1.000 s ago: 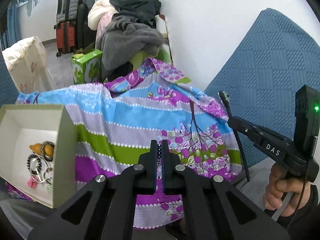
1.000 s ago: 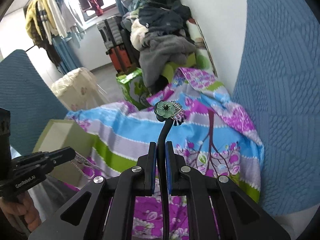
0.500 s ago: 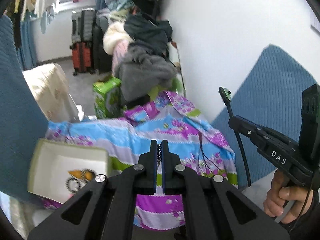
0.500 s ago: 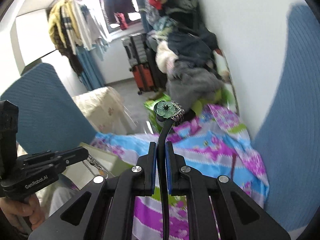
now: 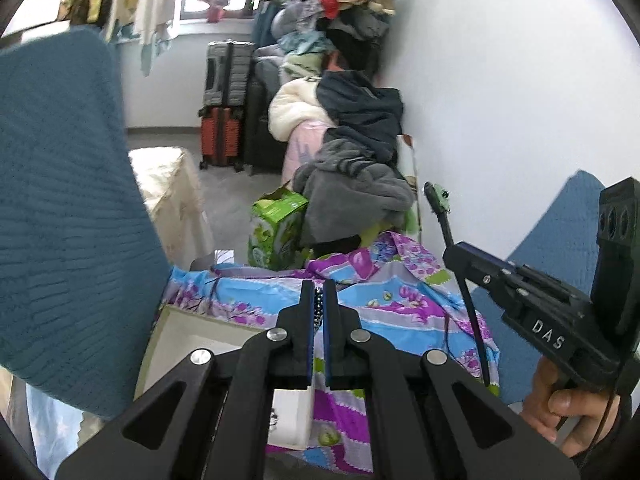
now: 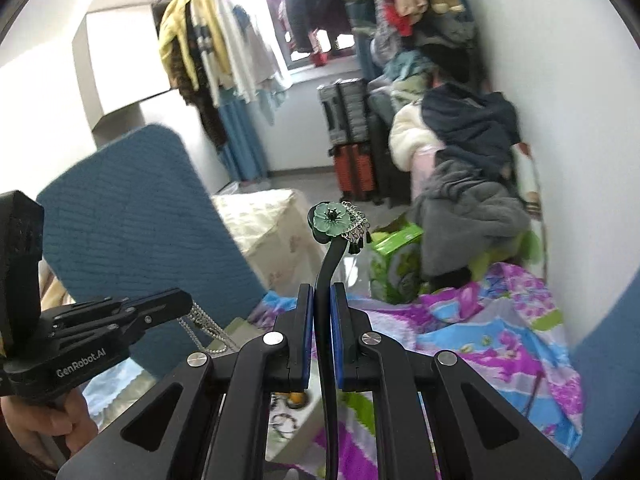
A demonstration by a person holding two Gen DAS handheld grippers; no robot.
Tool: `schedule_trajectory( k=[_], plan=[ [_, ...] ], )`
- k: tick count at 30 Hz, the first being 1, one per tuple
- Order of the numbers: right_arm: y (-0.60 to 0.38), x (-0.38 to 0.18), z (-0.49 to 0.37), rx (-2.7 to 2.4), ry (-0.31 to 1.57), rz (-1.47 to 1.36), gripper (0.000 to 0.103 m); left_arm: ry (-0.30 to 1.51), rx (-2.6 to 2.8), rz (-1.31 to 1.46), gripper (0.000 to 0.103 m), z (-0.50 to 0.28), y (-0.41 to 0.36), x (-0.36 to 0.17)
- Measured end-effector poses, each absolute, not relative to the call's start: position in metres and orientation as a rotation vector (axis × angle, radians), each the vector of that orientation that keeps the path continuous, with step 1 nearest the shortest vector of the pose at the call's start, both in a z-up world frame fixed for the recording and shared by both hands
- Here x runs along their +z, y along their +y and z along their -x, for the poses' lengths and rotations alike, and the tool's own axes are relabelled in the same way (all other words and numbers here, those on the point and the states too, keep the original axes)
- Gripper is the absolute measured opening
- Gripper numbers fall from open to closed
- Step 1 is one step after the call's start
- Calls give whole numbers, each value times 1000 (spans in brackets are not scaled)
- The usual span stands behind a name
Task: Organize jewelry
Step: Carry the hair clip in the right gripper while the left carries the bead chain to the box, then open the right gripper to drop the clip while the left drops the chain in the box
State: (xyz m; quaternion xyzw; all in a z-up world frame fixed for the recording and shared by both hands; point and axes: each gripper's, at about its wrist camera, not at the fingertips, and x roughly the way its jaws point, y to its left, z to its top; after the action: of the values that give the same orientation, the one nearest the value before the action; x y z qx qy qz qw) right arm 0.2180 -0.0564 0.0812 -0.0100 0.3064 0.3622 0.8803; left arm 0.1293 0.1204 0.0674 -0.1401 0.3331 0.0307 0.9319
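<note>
Both hands have come up and back a fair bit in the last second. Earlier the box filled the lower left of the left wrist view with the bracelets inside in plain sight; now the box [image 5: 192,344] sits low and mostly hidden behind the gripper body, and the room beyond (suitcases, clothes pile) takes up far more of the frame. So this reads as a lift away from the box with both pieces in hand, not a drop-off.

The left gripper [image 5: 319,312] has its fingers clenched on a beaded chain [image 5: 318,308]; from the right wrist view the chain [image 6: 204,322] hangs in loops below the tips. The right gripper [image 6: 322,320] is clamped on the black stem of a hair stick [image 6: 326,280] with a green flower head [image 6: 330,220] and small dangles, standing upright above the fingers.

My guess is they're being carried to be sorted or placed, since nothing has been let go yet.

Room to move: the blue padded chair back [image 5: 60,200] crowds the left side, close to the left hand. The white wall [image 5: 500,100] runs along the right. The floral cloth [image 5: 380,312] below is open, just beside the box. Hard to tell whether the hanging chain clears the box rim, since the gripper blocks that spot.
</note>
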Motion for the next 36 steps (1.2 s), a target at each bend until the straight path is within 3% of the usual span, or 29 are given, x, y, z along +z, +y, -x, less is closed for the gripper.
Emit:
schedule_trajectory(
  k=[12, 26, 36],
  plan=[
    [19, 5, -218, 765, 785, 86, 7, 792, 112, 359, 3, -131, 191, -14],
    [51, -106, -227, 727, 974, 151, 7, 975, 108, 384, 3, -151, 205, -124],
    [53, -133, -233, 735, 1065, 163, 9, 1021, 131, 427, 3, -150, 208, -146]
  ],
)
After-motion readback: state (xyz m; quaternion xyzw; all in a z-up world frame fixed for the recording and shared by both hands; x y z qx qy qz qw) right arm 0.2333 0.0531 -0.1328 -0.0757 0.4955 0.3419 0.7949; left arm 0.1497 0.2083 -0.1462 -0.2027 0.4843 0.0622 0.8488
